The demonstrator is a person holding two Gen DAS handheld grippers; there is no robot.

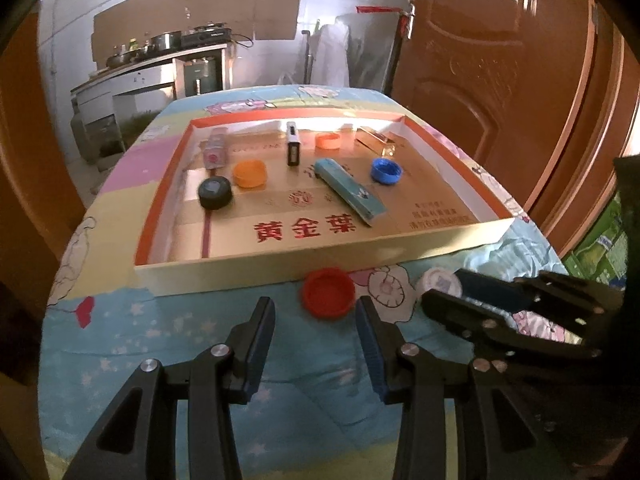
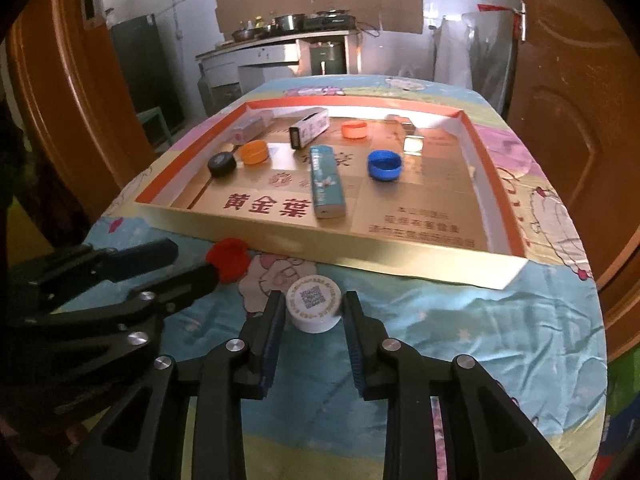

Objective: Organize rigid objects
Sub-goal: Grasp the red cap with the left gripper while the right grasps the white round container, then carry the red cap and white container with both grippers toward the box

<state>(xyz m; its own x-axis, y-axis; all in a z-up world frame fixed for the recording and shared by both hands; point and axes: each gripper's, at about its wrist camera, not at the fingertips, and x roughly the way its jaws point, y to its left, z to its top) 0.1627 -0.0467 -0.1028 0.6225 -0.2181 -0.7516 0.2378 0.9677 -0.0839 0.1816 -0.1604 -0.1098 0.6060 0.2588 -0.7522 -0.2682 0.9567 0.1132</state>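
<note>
**Caps on the cloth, two claws beside the tray**

Caps and small boxes lie in a shallow cardboard tray [image 1: 328, 256] with an orange rim, set on a table under a pastel cartoon-print cloth [image 1: 168, 328]. Two caps sit outside it on the cloth, just in front of its near wall.

Going left to right inside the tray as the left wrist view shows it: a pinkish carton [image 1: 215, 149] at the far left, a black round cap [image 1: 215, 193] nearer the front, an orange cap [image 1: 249, 174] just beside that, a dark upright box [image 1: 293, 145] at the middle, a long teal box [image 1: 349, 191] lying at a slant, a paler orange cap [image 1: 328, 141] behind it, a blue cap [image 1: 386, 171] with its hollow up, and a shiny gold box [image 1: 376, 140] at the far right.

Outside the tray, the red cap [image 1: 329, 293] lies hollow side up, touching or nearly touching the tray's front wall. The left gripper [image 1: 315, 312] stands with its jaws parted about halfway, the red cap just ahead of and between the tips, with no pad pressing on it.

Right of the red cap is the white cap [image 2: 314, 308], its printed top facing up. The right gripper [image 2: 314, 314] has its jaws narrowed around this cap, the blue pads against its sides, the cap resting on the cloth.
</note>
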